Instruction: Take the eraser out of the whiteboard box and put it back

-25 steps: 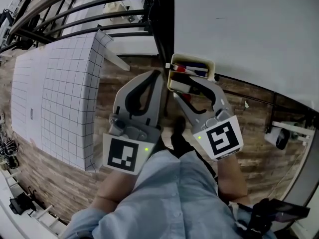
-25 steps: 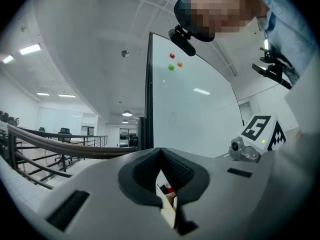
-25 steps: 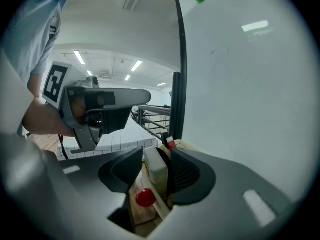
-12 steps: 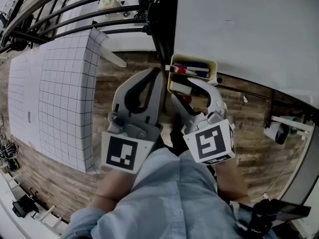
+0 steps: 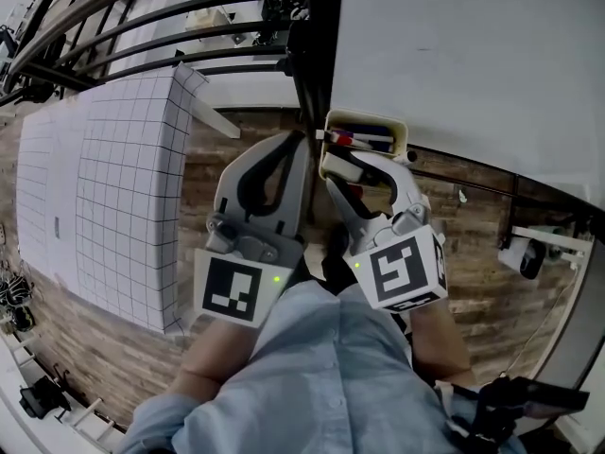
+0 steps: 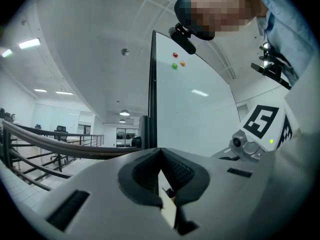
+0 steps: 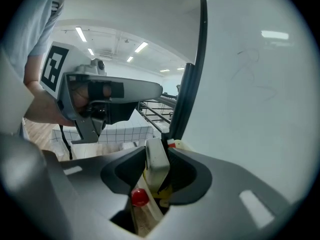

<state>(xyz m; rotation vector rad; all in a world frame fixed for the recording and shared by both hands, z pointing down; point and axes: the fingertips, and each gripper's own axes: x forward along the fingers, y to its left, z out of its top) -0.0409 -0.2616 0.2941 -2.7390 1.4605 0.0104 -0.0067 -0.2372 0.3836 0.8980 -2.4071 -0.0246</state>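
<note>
A cream whiteboard box (image 5: 365, 121) hangs at the whiteboard's lower left corner, with markers (image 5: 364, 140) lying in it. The white eraser (image 5: 342, 169) stands on edge at the box's near side. My right gripper (image 5: 348, 166) reaches down into the box, its jaws closing, and both pads touch the eraser's flat sides. In the right gripper view the eraser (image 7: 156, 161) sits upright between the jaws of the right gripper (image 7: 157, 154), above a red cap (image 7: 140, 197). My left gripper (image 5: 301, 142) hovers shut just left of the box, holding nothing; the left gripper (image 6: 161, 176) shows its tips together.
The whiteboard (image 5: 473, 55) fills the upper right, its dark frame post (image 5: 312, 64) beside the box. A gridded white table (image 5: 104, 178) stands to the left over wood flooring, with a black railing (image 5: 142, 26) behind it. A stand foot with a caster (image 5: 529, 253) lies at the right.
The right gripper has rolled a little and edged toward the box. Its jaws have narrowed onto the eraser. The left gripper has stayed put.
</note>
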